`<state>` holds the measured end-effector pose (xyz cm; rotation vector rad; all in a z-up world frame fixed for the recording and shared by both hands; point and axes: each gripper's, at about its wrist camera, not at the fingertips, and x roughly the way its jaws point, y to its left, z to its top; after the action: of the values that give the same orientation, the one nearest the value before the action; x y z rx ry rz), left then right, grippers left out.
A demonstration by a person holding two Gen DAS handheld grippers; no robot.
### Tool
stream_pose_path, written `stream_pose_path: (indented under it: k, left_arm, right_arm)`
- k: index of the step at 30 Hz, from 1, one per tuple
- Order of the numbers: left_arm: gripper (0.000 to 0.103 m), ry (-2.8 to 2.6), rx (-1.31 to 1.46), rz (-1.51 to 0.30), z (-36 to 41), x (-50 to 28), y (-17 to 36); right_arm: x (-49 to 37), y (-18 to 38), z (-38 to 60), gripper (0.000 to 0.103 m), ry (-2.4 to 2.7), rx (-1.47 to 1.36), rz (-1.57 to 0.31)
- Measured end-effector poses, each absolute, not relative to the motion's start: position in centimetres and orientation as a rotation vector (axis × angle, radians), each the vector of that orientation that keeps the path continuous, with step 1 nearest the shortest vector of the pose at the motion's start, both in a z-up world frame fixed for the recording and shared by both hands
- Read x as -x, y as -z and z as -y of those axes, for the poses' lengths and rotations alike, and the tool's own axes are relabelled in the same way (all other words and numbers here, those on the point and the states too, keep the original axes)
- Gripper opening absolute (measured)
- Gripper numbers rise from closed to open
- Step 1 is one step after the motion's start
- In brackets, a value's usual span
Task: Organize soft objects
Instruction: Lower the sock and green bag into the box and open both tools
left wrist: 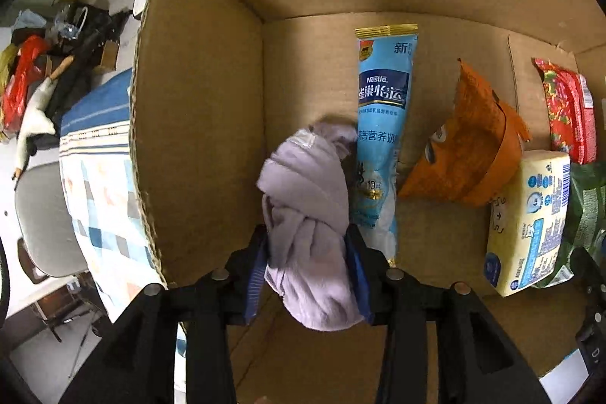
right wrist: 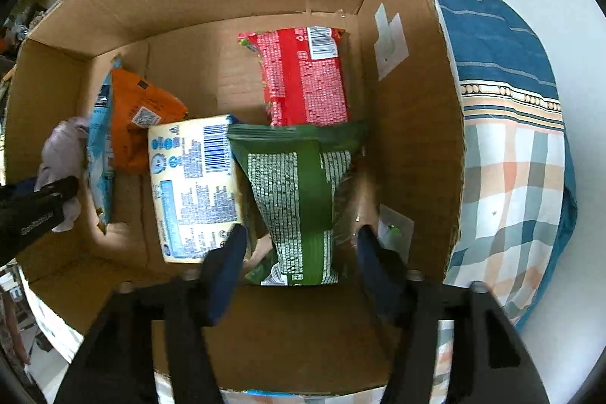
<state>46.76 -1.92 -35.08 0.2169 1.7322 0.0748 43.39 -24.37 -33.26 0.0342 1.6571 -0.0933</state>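
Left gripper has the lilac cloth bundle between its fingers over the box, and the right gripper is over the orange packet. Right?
Not quite. The right gripper is over the green packet, as the right wrist view shows; the orange packet lies further left. The left gripper does have the lilac cloth bundle between its fingers over the box.

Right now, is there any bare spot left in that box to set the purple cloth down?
Yes: bare floor of the cardboard box beneath the purple cloth, between the left wall and the blue packet. Another strip runs along the near wall. The right side is crowded: yellow pack, green bag, red packet.
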Motion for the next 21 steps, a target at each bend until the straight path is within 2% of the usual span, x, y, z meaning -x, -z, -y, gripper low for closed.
stream_pose_path:
  k: [4,6,8,9,11,13,15,17,19,21]
  left_arm:
    - [0.048,-0.055,-0.182,-1.728,1.5,-46.6,34.5]
    - [0.049,-0.043,-0.151,-1.716,0.7,-46.4,34.2]
    - [0.065,-0.028,-0.120,-1.707,0.2,-46.1,33.6]
    - [0.079,-0.019,-0.106,-1.702,-0.1,-46.0,33.4]
    - [0.080,-0.007,-0.078,-1.686,-0.4,-45.5,32.6]
    - [0.094,-0.004,-0.072,-1.676,-0.6,-45.0,32.1]
    - [0.094,0.005,-0.053,-1.653,-0.8,-44.3,31.2]
    - [0.094,0.012,-0.022,-1.640,-1.0,-43.6,30.7]
    - [0.094,0.021,0.014,-1.619,-1.2,-43.1,30.0]
    - [0.094,0.029,0.046,-1.590,-1.4,-42.4,29.1]
  right_arm:
    - [-43.3,32.6,24.5,0.065,0.091,-0.044,-1.656]
    - [-43.3,32.3,24.6,0.069,0.087,-0.056,-1.657]
    - [-43.1,31.8,24.6,0.075,0.071,-0.070,-1.648]
    - [-43.1,31.6,24.6,0.076,0.064,-0.074,-1.645]
    - [-43.0,31.2,24.3,0.079,0.050,-0.087,-1.639]
    - [-42.9,30.8,24.0,0.088,0.032,-0.093,-1.628]
    - [-42.8,30.4,23.5,0.095,0.013,-0.099,-1.625]
    - [-42.6,30.0,23.1,0.096,0.000,-0.097,-1.615]
    - [-42.3,29.6,22.7,0.101,-0.003,-0.089,-1.594]
    - [-41.9,29.1,22.4,0.103,-0.007,-0.093,-1.568]
